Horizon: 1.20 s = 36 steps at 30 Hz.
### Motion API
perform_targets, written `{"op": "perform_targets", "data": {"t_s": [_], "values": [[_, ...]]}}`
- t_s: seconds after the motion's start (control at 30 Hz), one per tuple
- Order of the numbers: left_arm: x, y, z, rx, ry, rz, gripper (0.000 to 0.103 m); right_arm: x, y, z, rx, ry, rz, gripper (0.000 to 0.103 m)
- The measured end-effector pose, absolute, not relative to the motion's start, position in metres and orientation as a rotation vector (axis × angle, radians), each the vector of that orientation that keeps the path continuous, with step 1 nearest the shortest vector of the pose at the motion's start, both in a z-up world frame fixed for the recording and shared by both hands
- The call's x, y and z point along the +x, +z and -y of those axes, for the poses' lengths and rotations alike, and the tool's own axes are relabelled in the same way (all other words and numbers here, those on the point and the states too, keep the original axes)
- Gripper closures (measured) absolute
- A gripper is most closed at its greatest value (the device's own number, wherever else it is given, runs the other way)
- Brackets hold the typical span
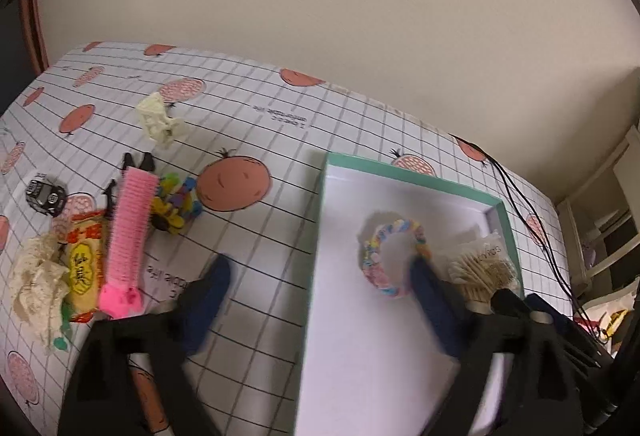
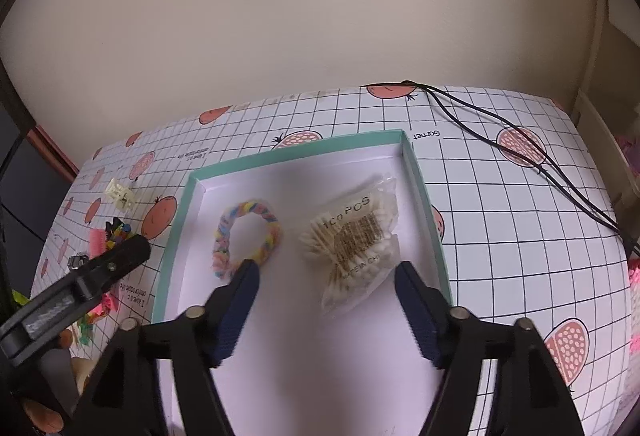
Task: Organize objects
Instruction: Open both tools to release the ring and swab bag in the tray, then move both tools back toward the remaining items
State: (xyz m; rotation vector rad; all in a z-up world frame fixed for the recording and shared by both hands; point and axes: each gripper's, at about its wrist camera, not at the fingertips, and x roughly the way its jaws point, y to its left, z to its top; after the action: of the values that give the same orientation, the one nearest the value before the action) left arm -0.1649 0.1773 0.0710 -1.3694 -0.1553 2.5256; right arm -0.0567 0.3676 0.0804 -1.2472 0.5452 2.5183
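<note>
At the left of the left wrist view, a lace scrap (image 1: 38,276), a yellow snack packet (image 1: 86,268), a pink comb clip (image 1: 129,236) and a cream claw clip (image 1: 162,118) lay on the checked tablecloth (image 1: 260,108). The left gripper (image 1: 320,276) stood wide apart, empty, straddling the teal box (image 1: 412,172) wall. Inside the box, centre frame of the right wrist view, the pastel braided ring (image 2: 246,232) lay beside the cotton swab bag (image 2: 354,240). The right gripper (image 2: 326,276) hung wide, gripping nothing.

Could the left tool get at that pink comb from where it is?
Probably yes. The left tool is open and holds nothing, and the pink comb lies uncovered on top of the pile, just to its left.
</note>
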Motion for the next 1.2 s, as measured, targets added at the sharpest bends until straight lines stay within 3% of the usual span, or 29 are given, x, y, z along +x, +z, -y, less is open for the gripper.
{"op": "perform_targets", "data": {"t_s": [0.37,1.03,1.2], "values": [[-0.159,0.075,-0.148,-1.352,2.589,0.193,0.0,-0.055,0.085,-0.353,-1.252,2.549,-0.493,0.0],[-0.142,0.072,-0.093,-1.366,2.58,0.351,0.0,-0.054,0.093,-0.328,-1.283,2.498,-0.384,0.0],[-0.14,0.081,-0.061,-1.34,2.608,0.424,0.0,-0.056,0.105,-0.321,-1.248,2.526,-0.448,0.0]]}}
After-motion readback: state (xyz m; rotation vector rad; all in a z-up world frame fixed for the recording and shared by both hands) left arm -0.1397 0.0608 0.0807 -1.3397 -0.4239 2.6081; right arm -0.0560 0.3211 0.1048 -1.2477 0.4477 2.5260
